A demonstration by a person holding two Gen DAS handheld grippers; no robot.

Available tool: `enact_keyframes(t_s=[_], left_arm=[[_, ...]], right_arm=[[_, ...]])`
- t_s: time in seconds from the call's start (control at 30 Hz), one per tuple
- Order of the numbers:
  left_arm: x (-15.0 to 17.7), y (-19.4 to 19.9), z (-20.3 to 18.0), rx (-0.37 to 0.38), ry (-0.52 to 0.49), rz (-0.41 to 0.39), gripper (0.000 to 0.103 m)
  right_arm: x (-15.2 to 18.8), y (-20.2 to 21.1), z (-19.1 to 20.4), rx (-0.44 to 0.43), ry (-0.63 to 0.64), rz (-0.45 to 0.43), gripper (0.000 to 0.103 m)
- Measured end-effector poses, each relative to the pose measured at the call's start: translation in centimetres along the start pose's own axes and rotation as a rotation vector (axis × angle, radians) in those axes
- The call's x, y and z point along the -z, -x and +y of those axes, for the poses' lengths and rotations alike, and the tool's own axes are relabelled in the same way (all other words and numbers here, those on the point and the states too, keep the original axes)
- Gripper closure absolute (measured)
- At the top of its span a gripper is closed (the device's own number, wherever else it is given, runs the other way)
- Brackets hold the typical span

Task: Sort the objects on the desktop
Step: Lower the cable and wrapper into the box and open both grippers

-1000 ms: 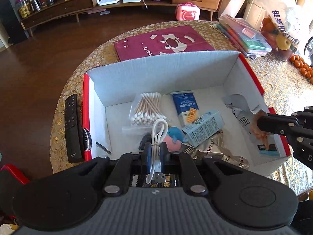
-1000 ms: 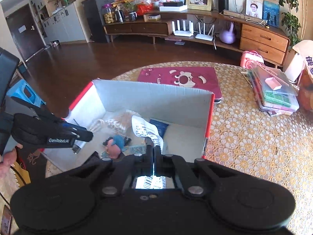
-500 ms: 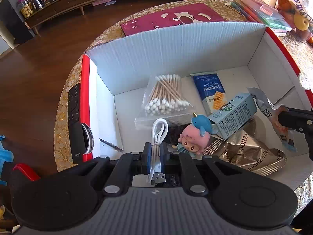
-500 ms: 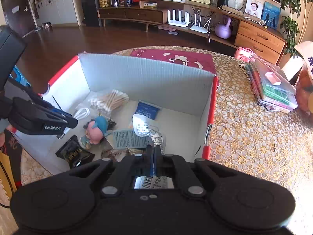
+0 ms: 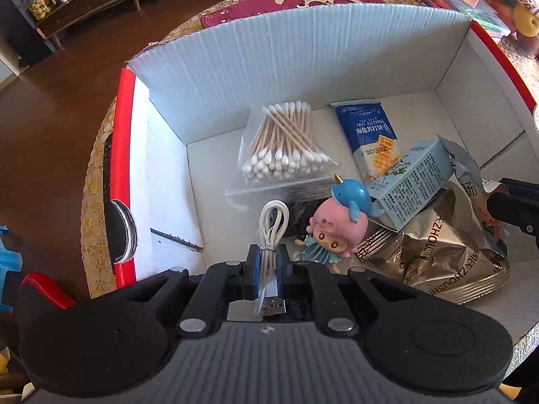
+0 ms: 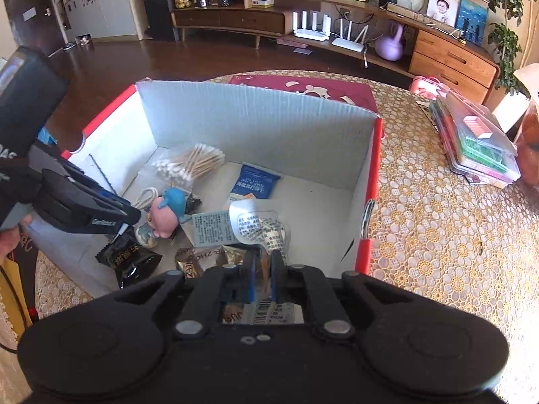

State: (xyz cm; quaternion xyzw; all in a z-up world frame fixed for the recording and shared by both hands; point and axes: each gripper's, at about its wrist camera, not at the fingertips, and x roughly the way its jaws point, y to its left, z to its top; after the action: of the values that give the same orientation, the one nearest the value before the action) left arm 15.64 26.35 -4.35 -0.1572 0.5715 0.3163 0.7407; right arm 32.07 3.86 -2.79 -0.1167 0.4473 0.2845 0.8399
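Observation:
My left gripper (image 5: 266, 256) is shut on a coiled white USB cable (image 5: 273, 225), held low inside the white cardboard box (image 5: 303, 43) near its front left. My right gripper (image 6: 262, 262) is shut on a silvery snack packet (image 6: 259, 225), held over the box's front right part. On the box floor lie a bag of cotton swabs (image 5: 283, 148), a blue cracker packet (image 5: 369, 134), a pale blue carton (image 5: 411, 185), a pink doll with a blue whale hat (image 5: 340, 225), a gold foil bag (image 5: 438, 259) and a black sachet (image 6: 129, 261).
The box stands on a round table with a gold lace cloth (image 6: 438, 219). A black remote (image 5: 111, 202) lies outside the box's red left wall. A maroon pad (image 6: 303, 86) is behind the box, and stacked plastic cases (image 6: 478, 141) lie at the right.
Both grippers have come down and forward into the box, each still holding its object. The box contents look larger and closer in both views.

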Motion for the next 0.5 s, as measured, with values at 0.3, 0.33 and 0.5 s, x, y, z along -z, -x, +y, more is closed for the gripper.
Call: enact_keyframes(t_s=[0.3,0.33,0.5], left_arm=[[0.1,-0.7,-0.2,-0.014,0.000,0.020,0.095],[0.1,-0.6,-0.1,-0.010,0.008,0.022,0.095],[0.1,0.3,0.7,0.024,0.068,0.021,0.095]], right_arm=[[0.6,2.7,-0.4,-0.077,0.014,-0.046,0.067],[0.7,3.1,-0.5,-0.085,0.014,-0.053,0.065],[0.8,5.0,-0.8,-0.112,0.020,-0.090,0.049]])
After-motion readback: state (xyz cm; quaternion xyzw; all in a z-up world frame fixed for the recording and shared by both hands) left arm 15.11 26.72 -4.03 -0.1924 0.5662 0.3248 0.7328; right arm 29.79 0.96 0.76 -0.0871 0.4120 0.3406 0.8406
